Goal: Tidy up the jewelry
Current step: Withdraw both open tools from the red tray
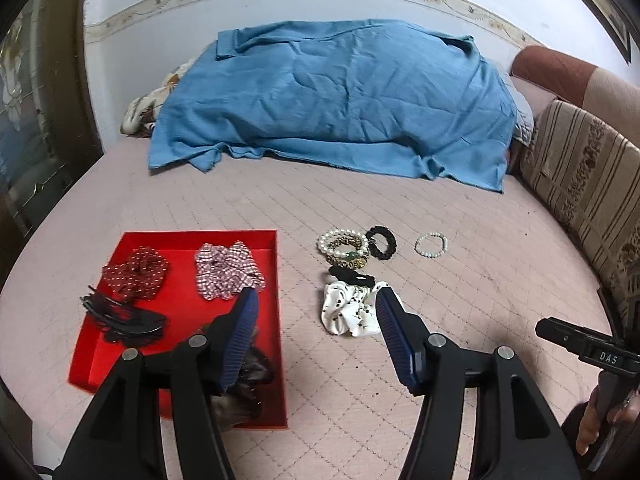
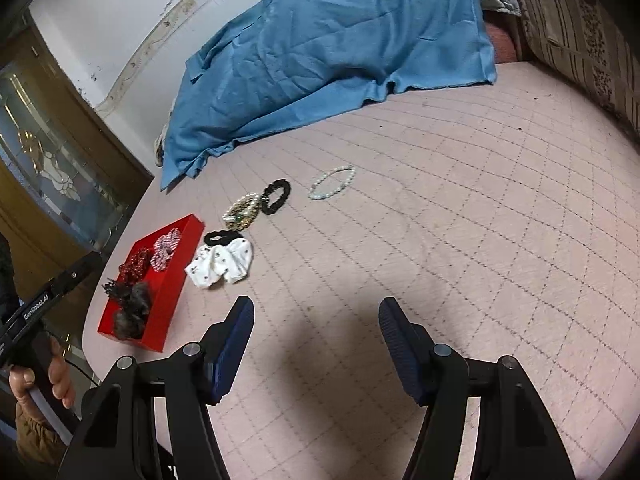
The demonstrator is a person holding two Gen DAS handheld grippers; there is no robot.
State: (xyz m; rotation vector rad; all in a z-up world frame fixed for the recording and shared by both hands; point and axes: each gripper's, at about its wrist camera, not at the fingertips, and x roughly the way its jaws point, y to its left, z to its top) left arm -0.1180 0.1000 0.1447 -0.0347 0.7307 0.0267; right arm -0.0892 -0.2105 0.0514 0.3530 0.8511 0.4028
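Note:
On the pink quilted surface, a red tray (image 1: 266, 240) holds a red dotted scrunchie (image 1: 136, 270), a checked scrunchie (image 1: 226, 270), black claw clips (image 1: 124, 318) and a brown furry piece (image 1: 250, 376). To its right lie a white patterned scrunchie (image 1: 352, 314), a black scrunchie (image 1: 352, 276), a heap of pearl and gold bracelets (image 1: 344, 246), another black scrunchie (image 1: 382, 242) and a single pearl bracelet (image 1: 431, 245). My left gripper (image 1: 316, 296) hovers open between the tray and the white scrunchie, holding nothing. My right gripper (image 2: 316, 308) is open and empty over bare quilt, right of the white scrunchie (image 2: 222, 266) and short of the pearl bracelet (image 2: 332, 183).
A crumpled blue cloth (image 1: 340, 96) covers a mound at the far side. A striped cushion (image 1: 592, 184) borders the right edge. A glass-panelled door (image 2: 52, 160) stands beyond the left edge. A hand (image 2: 24, 388) grips the left tool's handle.

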